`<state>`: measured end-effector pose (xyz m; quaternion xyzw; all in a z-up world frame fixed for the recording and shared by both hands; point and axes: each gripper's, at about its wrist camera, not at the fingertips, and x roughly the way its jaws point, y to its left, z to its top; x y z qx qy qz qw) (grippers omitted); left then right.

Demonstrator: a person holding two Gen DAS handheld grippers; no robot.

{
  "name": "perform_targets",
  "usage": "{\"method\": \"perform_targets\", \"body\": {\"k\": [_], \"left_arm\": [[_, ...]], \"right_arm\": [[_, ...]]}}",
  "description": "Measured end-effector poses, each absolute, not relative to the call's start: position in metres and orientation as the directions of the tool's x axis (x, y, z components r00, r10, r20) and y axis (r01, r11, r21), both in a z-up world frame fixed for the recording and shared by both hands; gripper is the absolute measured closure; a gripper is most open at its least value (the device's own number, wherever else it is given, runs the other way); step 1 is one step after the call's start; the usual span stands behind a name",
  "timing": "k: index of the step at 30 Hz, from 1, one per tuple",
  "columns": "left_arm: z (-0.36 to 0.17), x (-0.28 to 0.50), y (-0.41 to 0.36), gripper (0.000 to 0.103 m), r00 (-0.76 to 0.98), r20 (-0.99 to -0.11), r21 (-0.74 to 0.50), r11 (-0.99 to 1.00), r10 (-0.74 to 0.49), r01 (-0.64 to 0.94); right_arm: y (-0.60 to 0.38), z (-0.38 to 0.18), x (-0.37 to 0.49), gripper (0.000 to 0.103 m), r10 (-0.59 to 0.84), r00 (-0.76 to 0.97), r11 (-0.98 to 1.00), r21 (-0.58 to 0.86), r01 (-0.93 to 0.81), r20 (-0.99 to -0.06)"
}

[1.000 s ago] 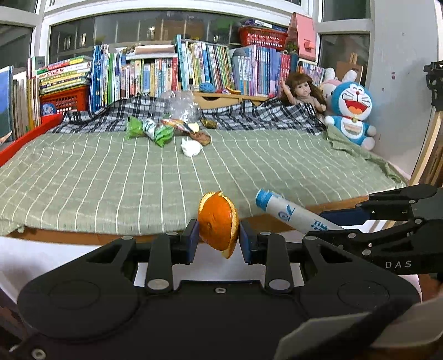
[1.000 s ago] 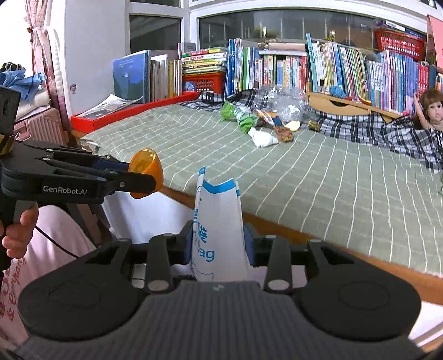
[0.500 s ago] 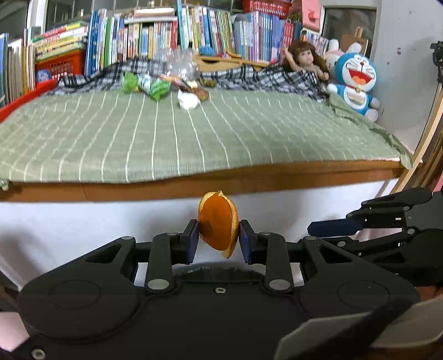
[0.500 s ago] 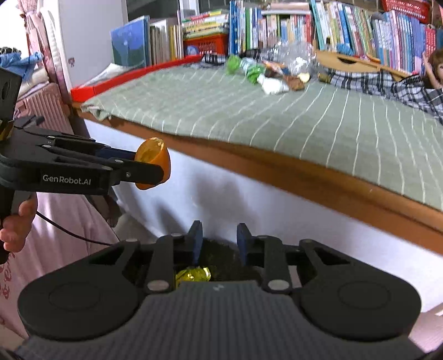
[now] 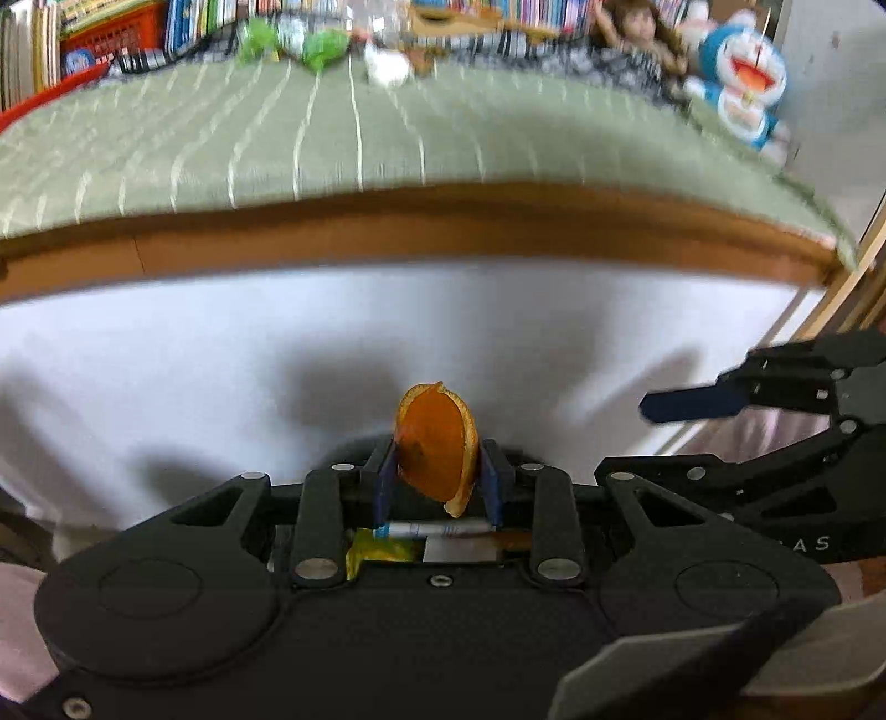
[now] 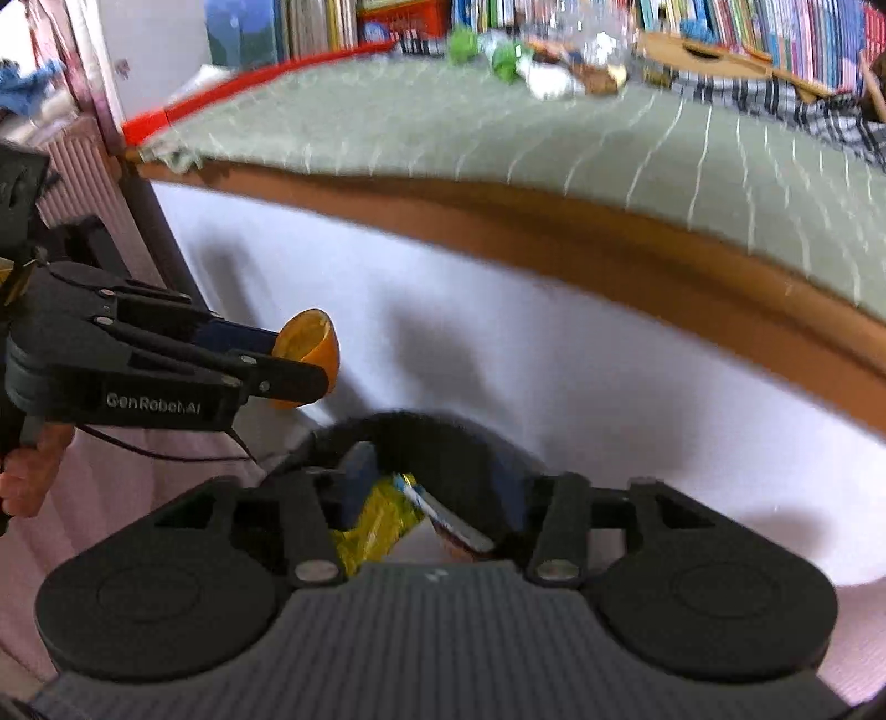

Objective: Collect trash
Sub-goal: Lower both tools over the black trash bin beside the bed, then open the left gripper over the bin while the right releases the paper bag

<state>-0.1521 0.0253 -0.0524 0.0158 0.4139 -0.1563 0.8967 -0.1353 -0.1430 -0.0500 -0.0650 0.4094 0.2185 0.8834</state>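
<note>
My left gripper (image 5: 437, 482) is shut on a piece of orange peel (image 5: 437, 451) and holds it just above a dark trash bin (image 6: 421, 426) on the floor in front of the bed. From the right wrist view the peel (image 6: 307, 354) sits at the left gripper's tip, left of the bin. My right gripper (image 6: 434, 490) stands open over the bin with nothing between its fingers. A yellow wrapper (image 6: 376, 520) and a white-and-blue packet (image 6: 451, 523) lie inside the bin. More trash is on the bed's far side: green wrappers (image 5: 310, 44) and a white tissue (image 5: 387, 69).
The bed has a green striped cover (image 5: 332, 138), a wooden edge (image 5: 443, 221) and a white side panel (image 5: 277, 343). Books line the back. A doll and a blue plush toy (image 5: 742, 83) sit at the right end. A hand (image 6: 27, 482) holds the left gripper.
Both grippers have come down from bed height to the bin. The right gripper let go of the white-and-blue packet, which now lies in the bin, and its fingers spread wider.
</note>
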Motion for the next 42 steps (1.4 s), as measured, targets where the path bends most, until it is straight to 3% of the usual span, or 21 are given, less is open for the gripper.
{"method": "perform_targets", "body": {"k": [5, 9, 14, 42], "left_arm": [[-0.083, -0.142, 0.021, 0.073, 0.537, -0.804, -0.114, 0.952, -0.256, 0.283], [-0.104, -0.137, 0.020, 0.071, 0.497, -0.833, -0.114, 0.954, -0.244, 0.277], [-0.118, -0.129, 0.019, 0.070, 0.465, -0.856, -0.111, 0.958, -0.228, 0.265], [-0.110, -0.133, 0.033, 0.061, 0.479, -0.850, -0.124, 0.967, -0.218, 0.220]], "right_arm": [[-0.136, -0.072, -0.132, 0.017, 0.296, 0.541, 0.910, 0.061, -0.410, -0.788], [-0.130, -0.082, -0.130, 0.015, 0.244, 0.532, 0.913, 0.006, -0.409, -0.811], [-0.130, -0.094, -0.123, 0.004, 0.193, 0.522, 0.928, -0.017, -0.372, -0.831], [-0.136, -0.098, -0.123, 0.000, 0.192, 0.501, 0.929, -0.008, -0.369, -0.844]]}}
